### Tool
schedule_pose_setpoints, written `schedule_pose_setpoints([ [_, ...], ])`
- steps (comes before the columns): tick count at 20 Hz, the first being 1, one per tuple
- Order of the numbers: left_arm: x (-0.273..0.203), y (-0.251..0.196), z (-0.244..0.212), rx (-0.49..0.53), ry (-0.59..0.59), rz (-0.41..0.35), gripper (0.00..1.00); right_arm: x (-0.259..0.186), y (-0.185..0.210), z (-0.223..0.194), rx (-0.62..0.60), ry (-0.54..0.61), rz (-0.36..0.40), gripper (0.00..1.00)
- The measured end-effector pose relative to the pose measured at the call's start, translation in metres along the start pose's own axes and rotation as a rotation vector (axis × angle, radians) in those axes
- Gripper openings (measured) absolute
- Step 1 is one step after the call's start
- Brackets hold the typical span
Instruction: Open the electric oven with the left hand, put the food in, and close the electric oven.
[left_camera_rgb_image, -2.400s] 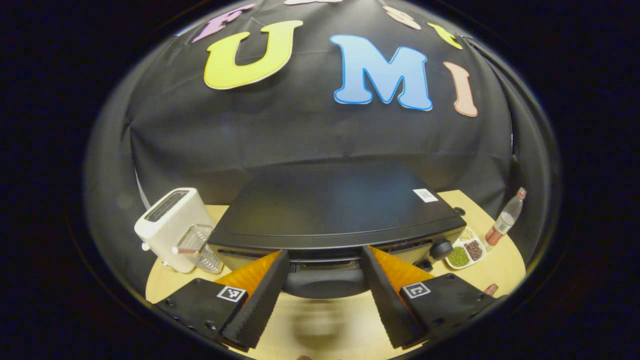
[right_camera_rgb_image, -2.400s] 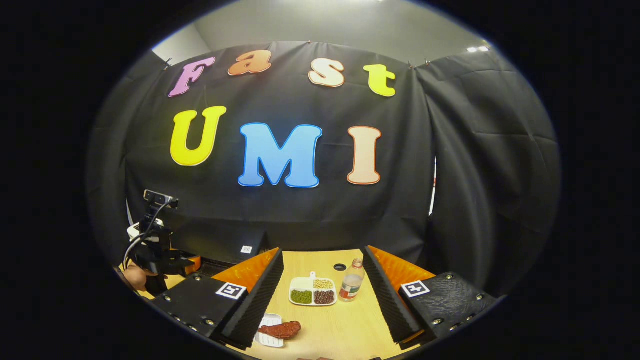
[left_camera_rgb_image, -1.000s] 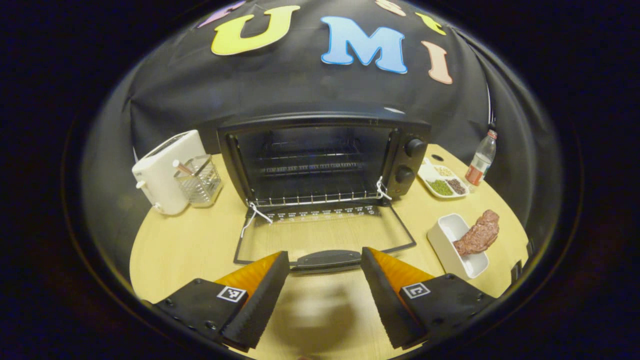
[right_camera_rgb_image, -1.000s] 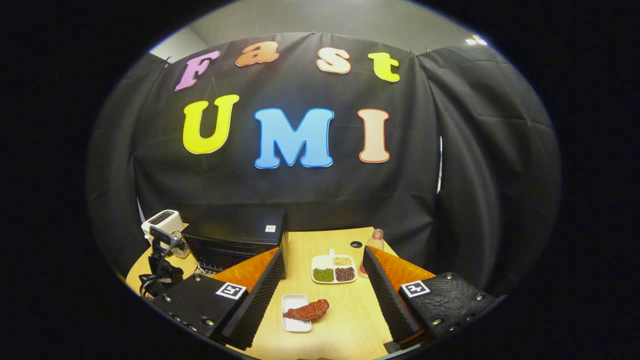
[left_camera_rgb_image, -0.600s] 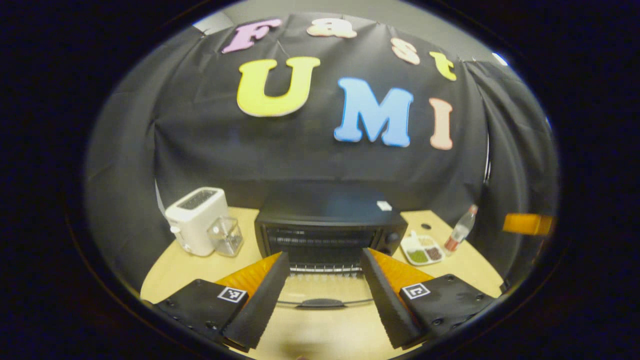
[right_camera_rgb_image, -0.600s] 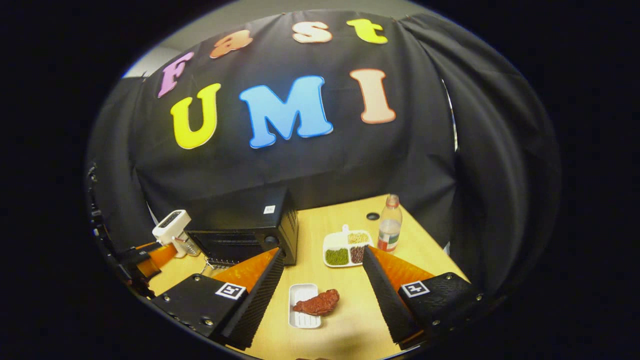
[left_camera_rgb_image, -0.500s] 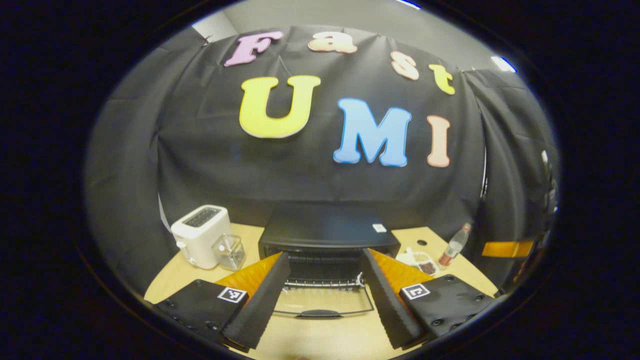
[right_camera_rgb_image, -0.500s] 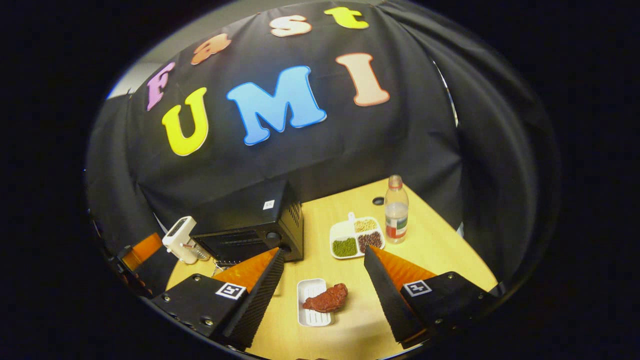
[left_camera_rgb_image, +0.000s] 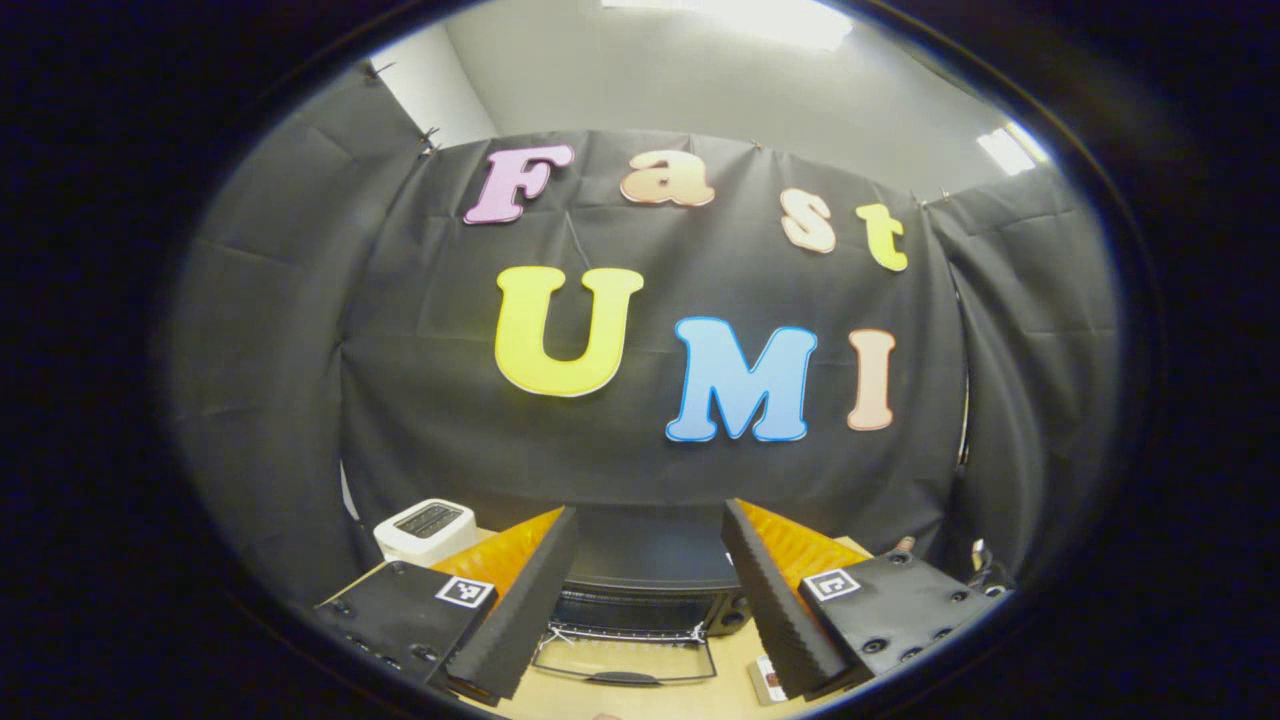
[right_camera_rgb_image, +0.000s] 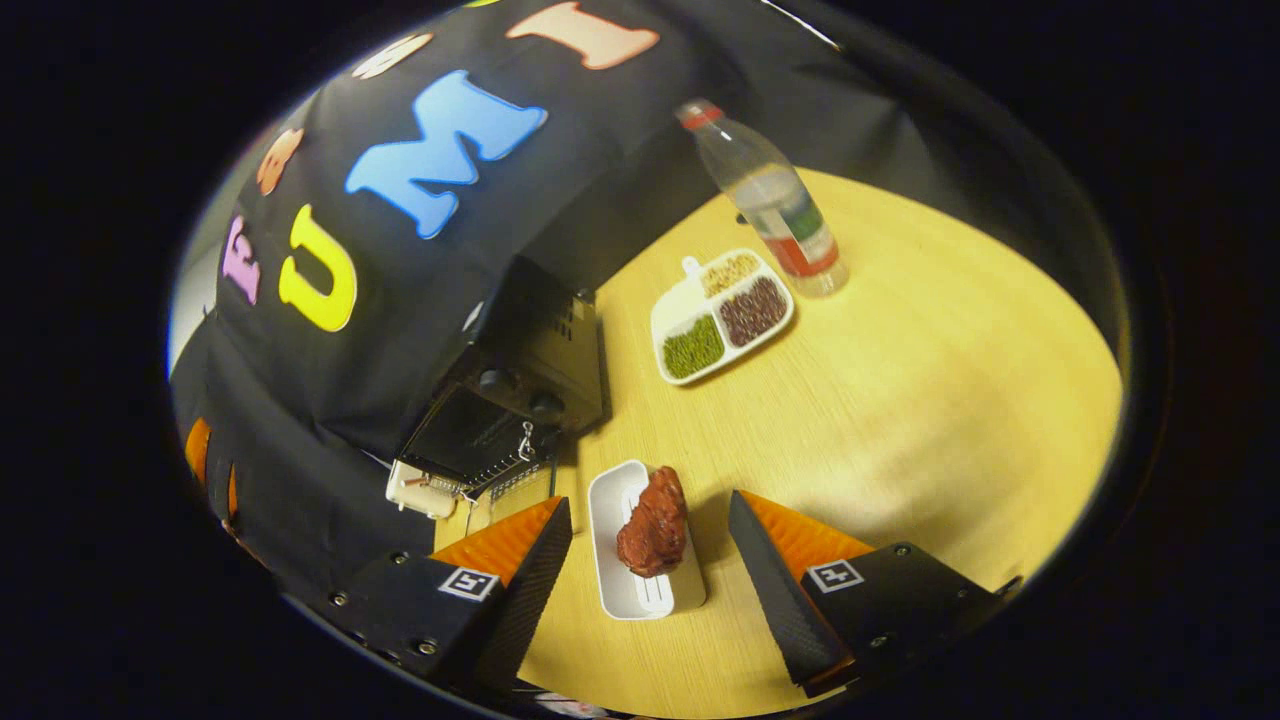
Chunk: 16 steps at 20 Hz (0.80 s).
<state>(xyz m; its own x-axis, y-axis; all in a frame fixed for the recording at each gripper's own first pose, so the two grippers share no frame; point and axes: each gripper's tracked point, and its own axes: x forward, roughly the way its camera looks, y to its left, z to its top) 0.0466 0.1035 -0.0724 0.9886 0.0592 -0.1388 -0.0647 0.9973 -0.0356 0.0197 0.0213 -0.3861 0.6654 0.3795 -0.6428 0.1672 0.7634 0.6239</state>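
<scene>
In the left gripper view, we see much of the electric oven (left_camera_rgb_image: 645, 590) cut off behind our left gripper (left_camera_rgb_image: 640, 610), whose two fingers stand wide apart with nothing between them. The oven is black, and its glass door (left_camera_rgb_image: 625, 660) lies folded down flat on the wooden table (left_camera_rgb_image: 730, 690), handle toward us. A white toaster (left_camera_rgb_image: 424, 526) peeks out at the oven's left, partly hidden by the finger. A small object at the bottom, just beside the other finger, is too cut off for us to name. In the right gripper view, we find the right gripper (right_camera_rgb_image: 650, 560) with its fingers spread wide, clamping nothing, on either side of a white tray (right_camera_rgb_image: 622, 585). The food (right_camera_rgb_image: 653, 523), a reddish-brown lumpy piece, rests on that tray, overhanging one long edge. The oven (right_camera_rgb_image: 520, 380) stands beyond it, door open, its far side lost against the black cloth. Farther off sits a white divided dish (right_camera_rgb_image: 683, 302) holding green, dark red and pale grains in separate compartments, and just beside it a clear bottle (right_camera_rgb_image: 775, 205) with a red cap.
</scene>
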Motion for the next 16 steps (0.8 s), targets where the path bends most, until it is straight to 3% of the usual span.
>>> schedule_pose_setpoints([
  [4,-0.008,-0.01,-0.011,-0.056,0.043,0.016,1.0,0.014,-0.015,-0.015,0.091,0.039,0.042,0.96],
  [7,-0.013,-0.01,-0.009,-0.038,0.051,0.043,0.97,0.027,-0.021,-0.026,0.131,0.07,0.058,0.89],
  [11,-0.019,-0.01,-0.006,-0.018,0.048,0.079,0.99,0.031,-0.017,-0.03,0.145,0.095,0.104,0.88],
  [12,-0.02,-0.011,-0.01,-0.019,0.057,0.085,1.0,0.035,-0.011,-0.034,0.165,0.117,0.131,0.73],
  [13,-0.022,-0.011,-0.015,-0.023,0.067,0.093,1.0,0.033,-0.005,-0.037,0.185,0.135,0.17,0.72],
  [16,-0.025,-0.013,-0.014,-0.023,0.065,0.098,0.97,0.043,0.003,-0.035,0.204,0.118,0.212,0.22],
])
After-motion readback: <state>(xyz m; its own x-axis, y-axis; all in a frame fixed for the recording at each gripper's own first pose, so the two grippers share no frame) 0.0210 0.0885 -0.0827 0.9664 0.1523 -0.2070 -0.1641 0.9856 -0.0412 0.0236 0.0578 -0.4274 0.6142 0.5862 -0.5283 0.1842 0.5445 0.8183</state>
